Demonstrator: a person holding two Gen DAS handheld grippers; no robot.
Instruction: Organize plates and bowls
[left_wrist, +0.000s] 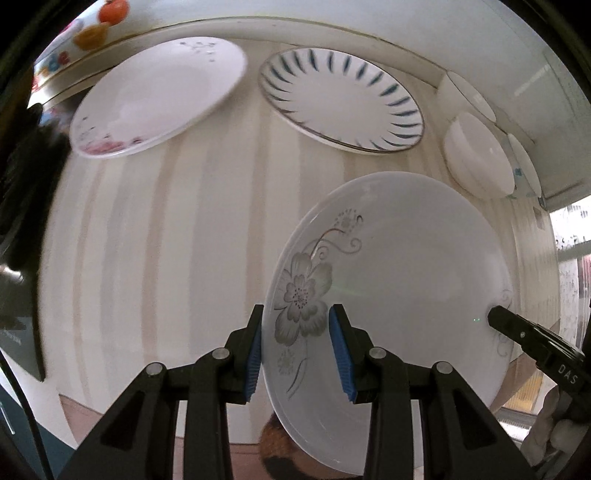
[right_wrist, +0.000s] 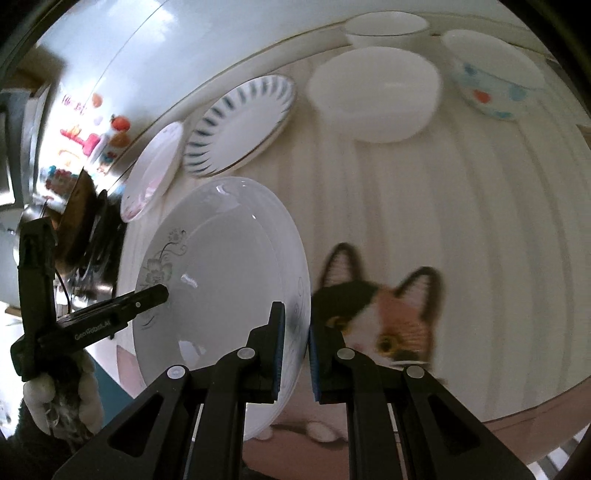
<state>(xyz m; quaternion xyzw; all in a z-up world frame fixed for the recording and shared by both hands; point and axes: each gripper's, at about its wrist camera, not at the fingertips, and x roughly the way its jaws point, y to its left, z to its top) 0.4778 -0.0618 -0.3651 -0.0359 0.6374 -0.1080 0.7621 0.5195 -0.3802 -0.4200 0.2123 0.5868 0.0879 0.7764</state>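
Note:
A white plate with a grey flower is held tilted above the striped tablecloth. My left gripper straddles its left rim, with the jaws wide apart and a clear gap at the pads. My right gripper is shut on the plate's opposite rim; its tip also shows in the left wrist view. A blue-striped plate and a white plate with pink flowers lie at the back. A plain white bowl, a dotted bowl and another white bowl stand at the back right.
A cat-face picture is printed on the cloth under the held plate. A white wall with colourful stickers runs behind the table. Dark objects and cables sit at the table's left end.

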